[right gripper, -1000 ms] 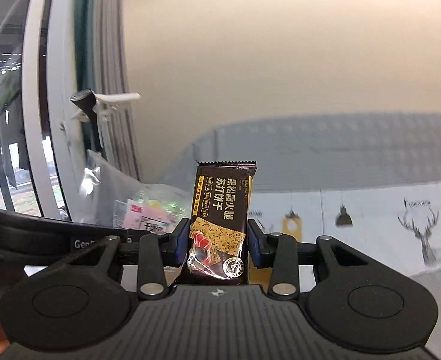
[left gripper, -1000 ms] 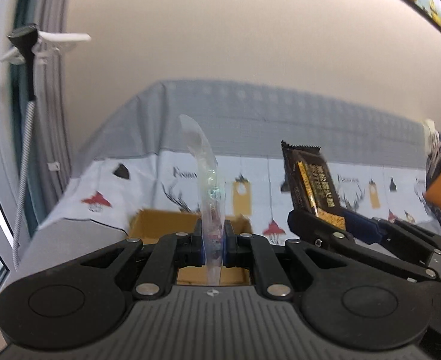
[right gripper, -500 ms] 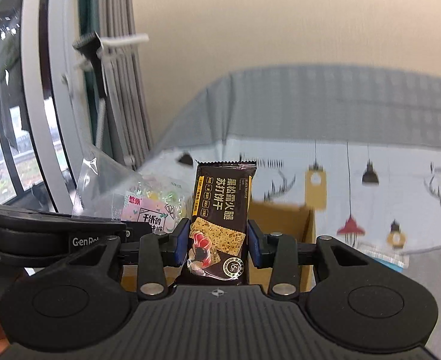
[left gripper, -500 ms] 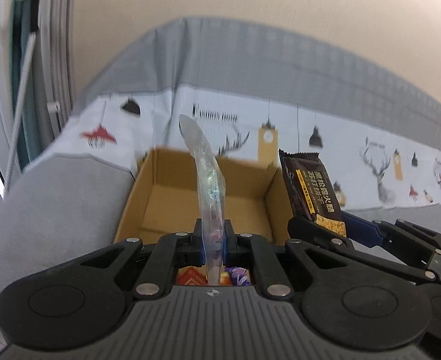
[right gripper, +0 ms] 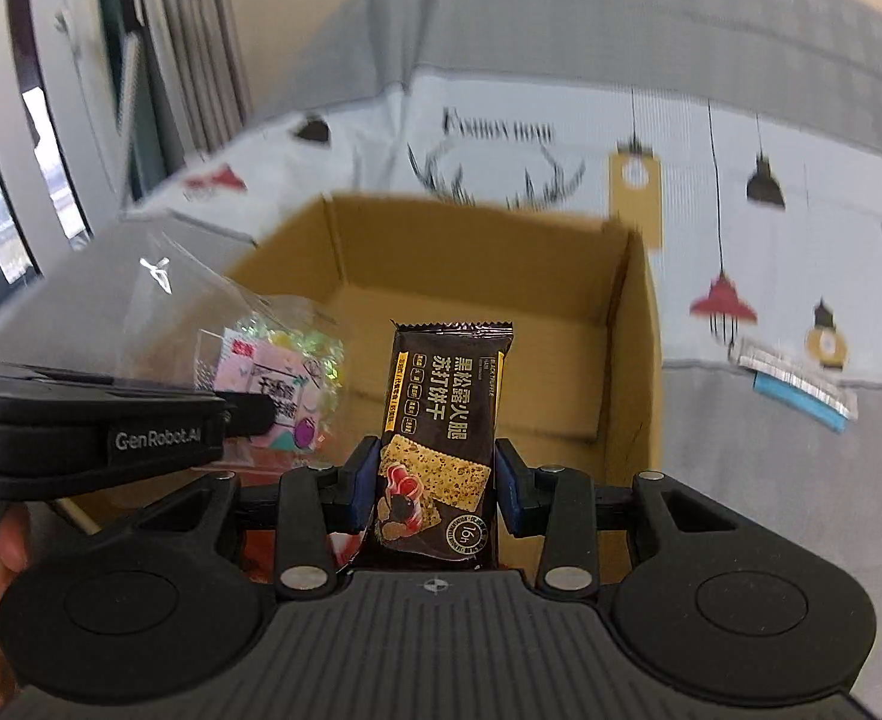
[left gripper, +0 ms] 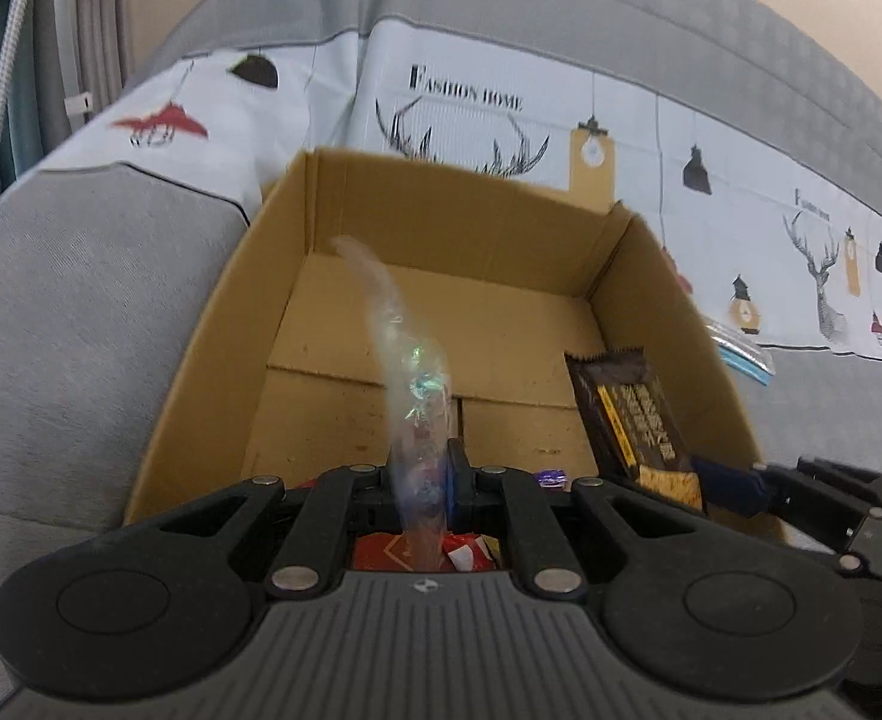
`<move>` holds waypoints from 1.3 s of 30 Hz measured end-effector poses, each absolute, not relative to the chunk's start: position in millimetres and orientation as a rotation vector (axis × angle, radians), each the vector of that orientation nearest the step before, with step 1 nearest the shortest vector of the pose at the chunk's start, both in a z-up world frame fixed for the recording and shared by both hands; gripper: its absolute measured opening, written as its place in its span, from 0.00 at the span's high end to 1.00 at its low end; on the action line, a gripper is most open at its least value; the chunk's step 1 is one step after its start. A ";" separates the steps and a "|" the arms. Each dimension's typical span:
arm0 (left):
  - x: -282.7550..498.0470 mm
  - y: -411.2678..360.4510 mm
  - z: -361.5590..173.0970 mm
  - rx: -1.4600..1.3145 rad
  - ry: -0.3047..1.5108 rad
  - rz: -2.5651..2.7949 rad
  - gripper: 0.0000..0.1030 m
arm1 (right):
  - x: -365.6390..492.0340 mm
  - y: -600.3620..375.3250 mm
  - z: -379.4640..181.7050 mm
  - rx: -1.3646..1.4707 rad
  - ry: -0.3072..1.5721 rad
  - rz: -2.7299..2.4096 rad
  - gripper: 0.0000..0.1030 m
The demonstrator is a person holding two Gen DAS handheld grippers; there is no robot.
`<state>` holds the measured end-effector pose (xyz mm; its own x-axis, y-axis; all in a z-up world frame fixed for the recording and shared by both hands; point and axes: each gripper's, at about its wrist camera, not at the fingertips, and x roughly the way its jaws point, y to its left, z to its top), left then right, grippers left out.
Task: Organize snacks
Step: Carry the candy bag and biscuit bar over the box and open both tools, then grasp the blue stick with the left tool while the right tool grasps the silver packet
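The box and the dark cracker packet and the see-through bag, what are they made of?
Box: looks like plain brown cardboard, matte, with fold lines and flaps. Dark cracker packet: probably glossy printed plastic film, with a zigzag sealed top edge. See-through bag: thin clear plastic, crinkled and shiny, its contents showing through.

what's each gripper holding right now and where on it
The left gripper pinches a clear candy bag near its lower end. The right gripper clamps a dark cracker packet by its lower side edges.
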<state>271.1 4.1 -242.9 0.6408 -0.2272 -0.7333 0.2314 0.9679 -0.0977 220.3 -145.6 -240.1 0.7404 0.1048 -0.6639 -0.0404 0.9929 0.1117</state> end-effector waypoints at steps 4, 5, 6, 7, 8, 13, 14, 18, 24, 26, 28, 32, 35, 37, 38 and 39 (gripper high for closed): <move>279.0 3.0 -253.4 0.022 0.846 -0.247 0.88 | 231.3 -141.4 -257.6 0.088 0.802 0.079 0.60; 280.5 3.8 -254.8 0.017 0.853 -0.246 0.88 | 233.6 -140.4 -261.0 0.083 0.815 0.078 0.60; 281.2 4.3 -254.8 0.015 0.856 -0.244 0.87 | 236.4 -139.5 -264.2 0.079 0.828 0.078 0.60; 281.5 4.4 -253.3 0.012 0.857 -0.245 0.87 | 238.1 -139.1 -266.6 0.084 0.836 0.084 0.60; 281.0 5.6 -251.6 0.007 0.860 -0.247 0.85 | 239.3 -139.3 -267.9 0.098 0.841 0.095 0.59; 270.4 5.0 -230.4 0.013 0.851 -0.232 0.37 | 228.8 -143.8 -251.2 0.162 0.756 0.161 0.27; 265.9 3.8 -223.4 0.017 0.834 -0.233 0.35 | 224.6 -144.1 -245.3 0.148 0.733 0.167 0.25; 247.1 -8.1 -195.3 0.025 0.786 -0.251 0.24 | 207.2 -158.2 -223.4 0.140 0.671 0.166 0.25; 219.2 -48.3 -163.4 0.069 0.725 -0.300 0.17 | 166.6 -203.6 -197.4 0.190 0.590 0.108 0.23; 209.1 -67.3 -156.8 0.079 0.715 -0.324 0.14 | 151.8 -220.3 -191.7 0.201 0.566 0.080 0.23; 201.1 -86.8 -154.3 0.090 0.708 -0.346 0.12 | 135.2 -240.8 -187.0 0.223 0.544 0.049 0.23; 186.6 -133.0 -156.5 0.126 0.694 -0.411 0.12 | 108.7 -282.9 -185.3 0.268 0.509 -0.011 0.23; 184.5 -167.8 -166.9 0.136 0.684 -0.468 0.12 | 95.6 -315.8 -190.8 0.289 0.489 -0.056 0.23; 190.9 -187.2 -177.5 0.128 0.689 -0.486 0.12 | 93.0 -337.5 -198.0 0.298 0.482 -0.083 0.23; 196.3 -195.9 -183.1 0.117 0.694 -0.495 0.15 | 93.7 -349.4 -203.0 0.300 0.476 -0.093 0.23; 204.6 -206.1 -190.3 0.099 0.709 -0.503 0.24 | 95.1 -360.4 -208.0 0.303 0.469 -0.099 0.23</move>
<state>204.6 -206.1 -190.3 0.6458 -0.4083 -0.6452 0.4739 0.8769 -0.0805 95.1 -360.4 -208.0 0.8883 -0.0244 -0.4586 0.1625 0.9507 0.2642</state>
